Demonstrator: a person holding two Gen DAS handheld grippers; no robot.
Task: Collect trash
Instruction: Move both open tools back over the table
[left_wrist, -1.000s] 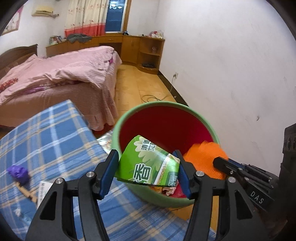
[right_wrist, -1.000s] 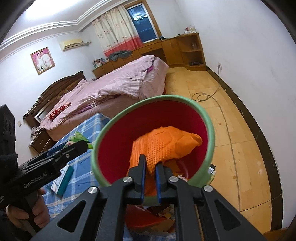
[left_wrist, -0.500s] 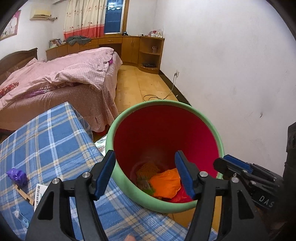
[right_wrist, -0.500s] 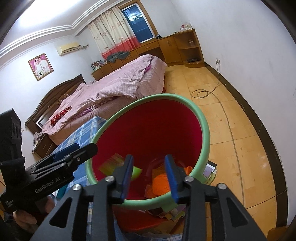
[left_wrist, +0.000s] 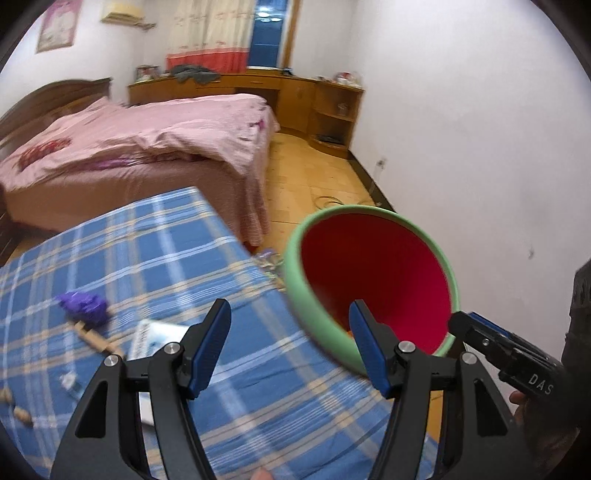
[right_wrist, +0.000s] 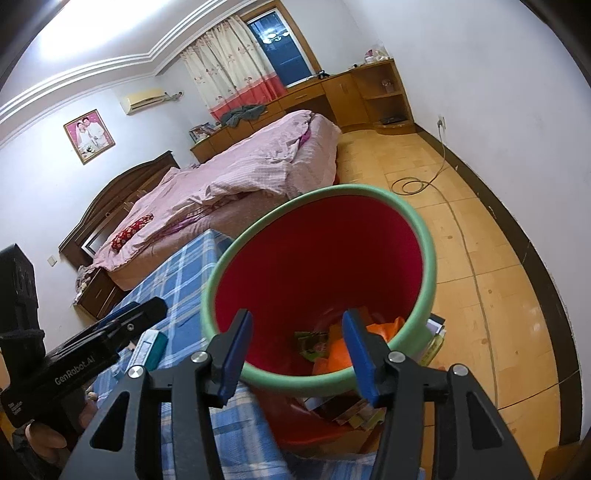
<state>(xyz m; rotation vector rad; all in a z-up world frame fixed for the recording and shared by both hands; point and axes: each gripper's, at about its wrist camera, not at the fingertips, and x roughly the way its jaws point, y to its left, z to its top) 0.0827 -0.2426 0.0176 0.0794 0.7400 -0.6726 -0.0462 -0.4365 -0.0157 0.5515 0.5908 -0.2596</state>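
A red bin with a green rim (left_wrist: 295, 273) (right_wrist: 428, 258) stands beside the blue checked table (left_wrist: 155, 251). At its bottom lie an orange mesh rag (right_wrist: 338, 350) and a green wrapper (right_wrist: 312, 341). My right gripper (right_wrist: 297, 354) hangs over the bin's near rim, its jaws opening with nothing between them. My left gripper (left_wrist: 290, 338) is open and empty above the table edge, left of the bin. On the table lie a crumpled purple scrap (left_wrist: 85, 306), a wooden clip (left_wrist: 94, 338) and a white packet (left_wrist: 151, 338).
A teal and white box (right_wrist: 149, 349) lies on the table near the left gripper's body. Papers and a red object (right_wrist: 317, 421) sit on the floor under the bin. A pink bed (left_wrist: 140, 147) stands beyond the table, and a cable (right_wrist: 413, 182) runs across the wooden floor.
The left gripper let the green wrapper fall into the bin, then swung left over the table. The right gripper opened and dropped the orange rag into the bin.
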